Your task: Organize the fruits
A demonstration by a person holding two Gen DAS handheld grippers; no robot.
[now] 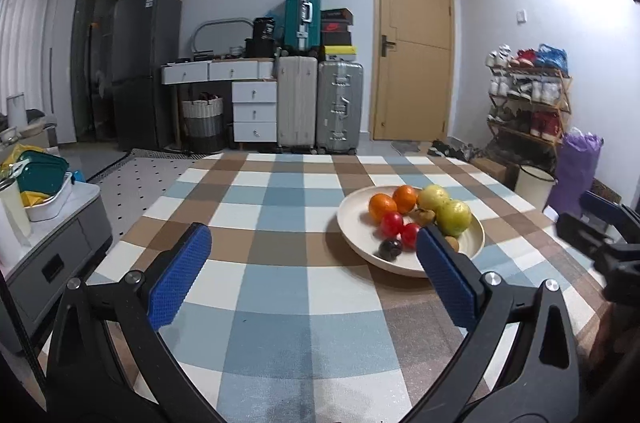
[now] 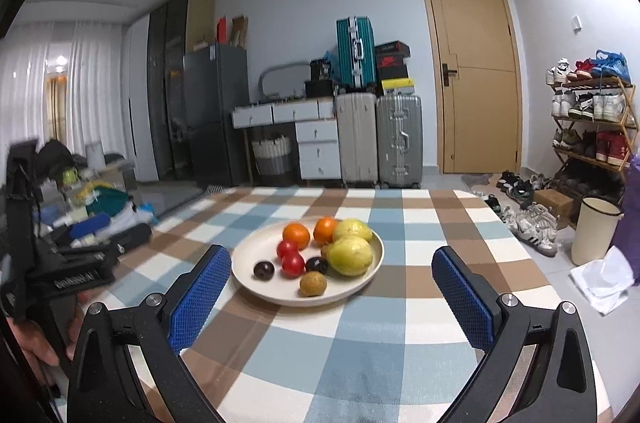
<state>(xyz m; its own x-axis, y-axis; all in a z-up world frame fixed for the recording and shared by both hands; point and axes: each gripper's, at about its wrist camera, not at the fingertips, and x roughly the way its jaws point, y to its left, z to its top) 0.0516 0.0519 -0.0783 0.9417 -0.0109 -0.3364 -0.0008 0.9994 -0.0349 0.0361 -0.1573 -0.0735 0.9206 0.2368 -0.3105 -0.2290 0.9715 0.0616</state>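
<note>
The plate (image 2: 248, 277) looked matt and smooth, cream-coloured, on a woven checked tablecloth (image 2: 400, 335). On the plate, the tomatoes (image 2: 293, 263) shone glossy — the brown fruit (image 2: 312, 283) nearest its front rim looked dull and rough. The pads (image 1: 180, 275) were blue, knurled rubber on matt black frames with bright metal screws.

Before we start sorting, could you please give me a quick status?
Left tool and right tool open, empty. Fruit all on cream plate, checked tablecloth. Nothing in the way.
</note>
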